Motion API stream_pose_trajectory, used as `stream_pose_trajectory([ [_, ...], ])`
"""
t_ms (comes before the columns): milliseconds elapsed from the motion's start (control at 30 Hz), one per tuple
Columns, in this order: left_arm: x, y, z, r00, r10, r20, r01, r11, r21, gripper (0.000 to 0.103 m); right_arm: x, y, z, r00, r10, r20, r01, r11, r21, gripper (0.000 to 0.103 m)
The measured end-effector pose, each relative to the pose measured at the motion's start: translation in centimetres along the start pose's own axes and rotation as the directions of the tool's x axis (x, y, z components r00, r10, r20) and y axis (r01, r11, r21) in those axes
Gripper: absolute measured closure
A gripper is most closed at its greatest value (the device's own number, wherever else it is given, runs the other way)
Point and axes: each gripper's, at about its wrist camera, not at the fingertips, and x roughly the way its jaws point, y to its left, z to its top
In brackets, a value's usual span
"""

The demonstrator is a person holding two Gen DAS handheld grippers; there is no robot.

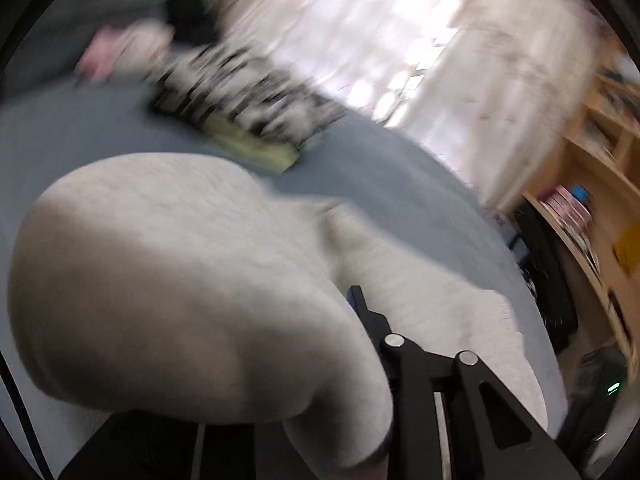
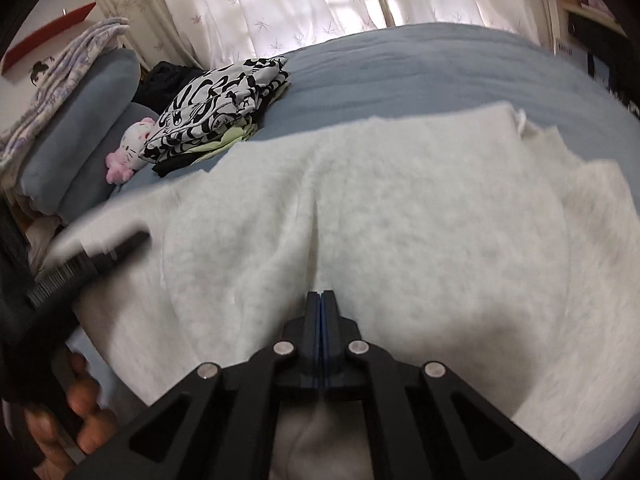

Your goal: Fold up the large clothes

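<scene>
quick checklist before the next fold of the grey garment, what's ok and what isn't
1. Right gripper shut on the grey garment: ok, jaws are together with a pinched crease running up from the tips.
2. Left gripper gripping the garment: cannot tell, cloth drapes over one finger and the other is hidden.
3. Garment flat on the bed: not ok, it bulges and creases near both grippers.
4. Room on the bed beyond the garment: ok, bare blue cover shows there.
5. Folded pile clear of the garment: ok, it sits apart near the pillows.
6. Left view sharp enough to judge: not ok, blurred.
</scene>
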Motion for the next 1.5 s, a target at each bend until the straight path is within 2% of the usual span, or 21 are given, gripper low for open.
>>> stream_pose_trajectory([
  [67, -1.0, -3.5, 0.7, 0.998, -0.039, 0.047, 0.034, 0.994, 0.107, 0.082, -0.3, -0.6, -1.0, 1.000, 0.024, 0.010, -0.025, 1.000, 0.015, 0.103],
  [167, -2.6, -9.9, 0.7, 0.989, -0.123, 0.078, 0.094, 0.950, 0.298, 0.082, -1.0, -2.3, -1.6, 0.997, 0.077, 0.023, -0.079, 0.992, 0.094, 0.103],
  [267, -3.3, -15.2, 0.1, 0.978, -0.207, 0.037, 0.173, 0.890, 0.422, 0.082, -1.6, -4.0, -2.1, 0.990, 0.137, 0.044, -0.142, 0.974, 0.179, 0.103],
  [367, -3.6, -19.4, -1.0, 0.965, -0.263, -0.020, 0.239, 0.837, 0.492, 0.082, -2.5, -5.9, -3.0, 0.979, 0.190, 0.066, -0.201, 0.943, 0.266, 0.103],
  [433, -3.5, -21.5, -1.8, 0.958, -0.282, -0.055, 0.269, 0.810, 0.520, 0.082, -3.4, -7.5, -3.8, 0.966, 0.245, 0.080, -0.257, 0.905, 0.340, 0.103],
  [500, -2.9, -24.2, -2.9, 0.954, -0.285, -0.092, 0.285, 0.769, 0.572, 0.082, -4.1, -8.9, -4.4, 0.954, 0.289, 0.084, -0.298, 0.869, 0.396, 0.103],
  [633, -0.8, -29.0, -5.9, 0.955, -0.243, -0.171, 0.294, 0.682, 0.669, 0.082, -5.8, -12.4, -6.1, 0.943, 0.330, 0.037, -0.303, 0.809, 0.503, 0.103],
  [700, 0.7, -31.2, -7.5, 0.957, -0.207, -0.201, 0.288, 0.634, 0.717, 0.082, -7.6, -14.0, -6.7, 0.950, 0.310, 0.030, -0.279, 0.802, 0.528, 0.103],
  [767, 2.1, -33.0, -9.5, 0.961, -0.170, -0.219, 0.277, 0.599, 0.751, 0.082, -10.2, -15.8, -7.1, 0.981, 0.193, 0.031, -0.180, 0.831, 0.526, 0.098],
  [800, 3.0, -33.7, -10.6, 0.962, -0.148, -0.231, 0.273, 0.586, 0.763, 0.081, -11.8, -17.0, -7.2, 0.995, 0.096, 0.019, -0.092, 0.849, 0.520, 0.098],
  [933, 8.0, -34.8, -14.0, 0.960, -0.037, -0.278, 0.250, 0.559, 0.791, 0.081, -15.8, -21.2, -7.5, 0.996, -0.075, 0.040, 0.040, 0.833, 0.553, 0.098],
  [967, 9.3, -34.8, -15.0, 0.961, 0.004, -0.277, 0.231, 0.539, 0.810, 0.081, -16.8, -22.2, -7.5, 0.993, -0.110, 0.051, 0.063, 0.827, 0.559, 0.098],
  [1033, 11.9, -34.6, -17.5, 0.965, 0.099, -0.244, 0.174, 0.458, 0.872, 0.081, -18.3, -23.9, -7.5, 0.986, -0.154, 0.066, 0.090, 0.817, 0.569, 0.098],
  [1067, 13.1, -34.3, -19.0, 0.965, 0.150, -0.213, 0.138, 0.399, 0.906, 0.081, -18.7, -24.3, -7.4, 0.984, -0.164, 0.070, 0.095, 0.813, 0.575, 0.098],
  [1133, 13.2, -34.2, -20.2, 0.974, 0.156, -0.164, 0.106, 0.327, 0.939, 0.080, -19.1, -24.5, -6.9, 0.981, -0.177, 0.074, 0.103, 0.813, 0.572, 0.098],
  [1167, 13.0, -34.3, -20.3, 0.976, 0.149, -0.159, 0.106, 0.316, 0.943, 0.078, -19.2, -24.4, -6.8, 0.981, -0.179, 0.075, 0.106, 0.819, 0.564, 0.098],
  [1267, 12.6, -34.1, -19.1, 0.974, 0.127, -0.188, 0.137, 0.332, 0.933, 0.070, -18.9, -24.5, -5.0, 0.984, -0.160, 0.080, 0.094, 0.844, 0.528, 0.098],
  [1333, 11.8, -33.5, -18.2, 0.975, 0.094, -0.199, 0.158, 0.331, 0.930, 0.055, -18.9, -24.6, -4.3, 0.988, -0.125, 0.090, 0.062, 0.858, 0.510, 0.098],
  [1400, 11.1, -33.1, -17.7, 0.975, 0.054, -0.214, 0.186, 0.313, 0.931, 0.029, -19.8, -24.6, -3.5, 0.989, -0.095, 0.117, 0.025, 0.870, 0.493, 0.098],
  [1467, 9.3, -33.4, -17.5, 0.972, 0.011, -0.236, 0.224, 0.285, 0.932, 0.015, -20.8, -24.6, -2.1, 0.987, -0.086, 0.138, 0.010, 0.878, 0.478, 0.091],
  [1500, 8.0, -34.0, -17.7, 0.970, -0.007, -0.244, 0.236, 0.271, 0.933, 0.014, -20.8, -24.4, -1.3, 0.986, -0.086, 0.140, 0.010, 0.882, 0.471, 0.087],
])
